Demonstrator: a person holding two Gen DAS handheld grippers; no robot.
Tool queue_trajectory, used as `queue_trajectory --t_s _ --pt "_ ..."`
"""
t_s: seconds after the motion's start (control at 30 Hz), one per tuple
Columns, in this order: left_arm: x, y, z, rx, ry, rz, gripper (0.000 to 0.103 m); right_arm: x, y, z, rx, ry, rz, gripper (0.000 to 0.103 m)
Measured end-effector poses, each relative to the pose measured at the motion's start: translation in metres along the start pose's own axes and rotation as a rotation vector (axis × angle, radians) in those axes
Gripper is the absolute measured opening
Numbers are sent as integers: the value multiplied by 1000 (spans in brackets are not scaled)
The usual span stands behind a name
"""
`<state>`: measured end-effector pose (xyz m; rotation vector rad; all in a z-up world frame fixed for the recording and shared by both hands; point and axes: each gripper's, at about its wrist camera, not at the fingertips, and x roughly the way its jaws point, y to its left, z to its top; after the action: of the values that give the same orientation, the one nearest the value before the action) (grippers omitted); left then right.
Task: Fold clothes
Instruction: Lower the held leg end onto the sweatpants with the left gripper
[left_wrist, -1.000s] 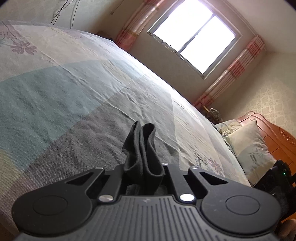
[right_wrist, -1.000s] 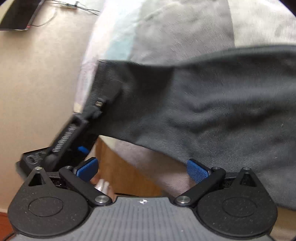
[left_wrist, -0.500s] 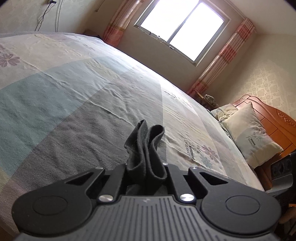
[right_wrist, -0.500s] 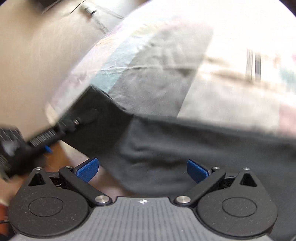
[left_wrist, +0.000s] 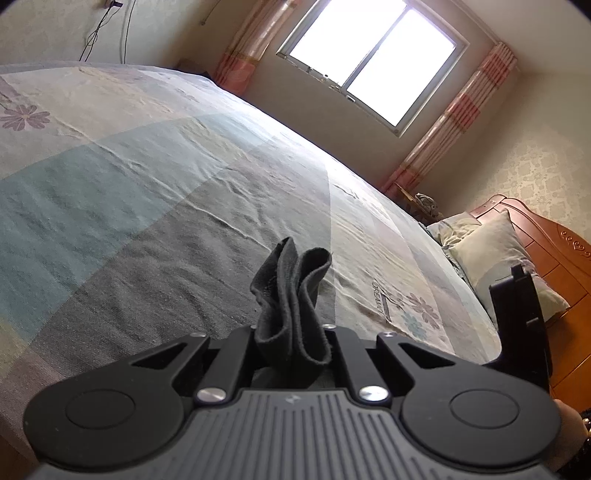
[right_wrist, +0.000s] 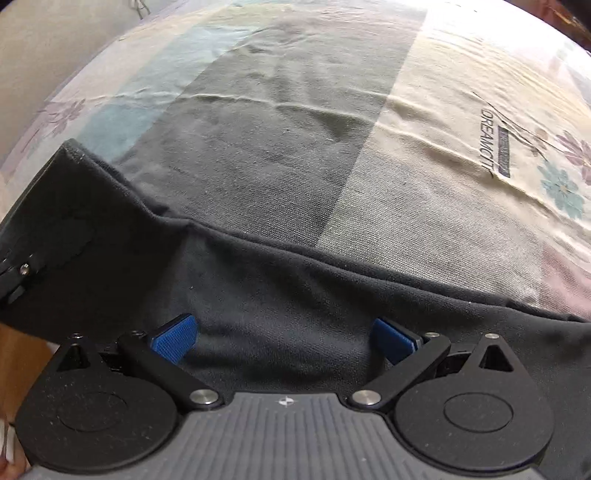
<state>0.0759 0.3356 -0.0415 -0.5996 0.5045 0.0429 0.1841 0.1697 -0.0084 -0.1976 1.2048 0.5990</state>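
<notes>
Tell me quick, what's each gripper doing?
Left gripper: closed on the dark cloth.
Right gripper: open above that cloth, gripping nothing.

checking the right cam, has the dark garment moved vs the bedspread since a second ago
Yes. The dark garment has dropped lower in view, uncovering the bedspread's grey panel.

garment draped over near edge of bed, one corner bunched between left gripper fingers, right gripper over garment, pillow at far right by headboard, window behind bed
</notes>
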Motion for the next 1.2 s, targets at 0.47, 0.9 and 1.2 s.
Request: queue_trajectory --t_s 0.47,0.9,1.2 --pt "1 8 -4 -20 1 -26 5 4 22 -11 -41 -41 -141 103" --pt "-8 -12 2 40 -1 -44 5 -40 -5 -41 -47 -56 -79 103" --pt "-11 -47 -3 80 15 -60 5 -73 -58 -80 113 -74 -16 103"
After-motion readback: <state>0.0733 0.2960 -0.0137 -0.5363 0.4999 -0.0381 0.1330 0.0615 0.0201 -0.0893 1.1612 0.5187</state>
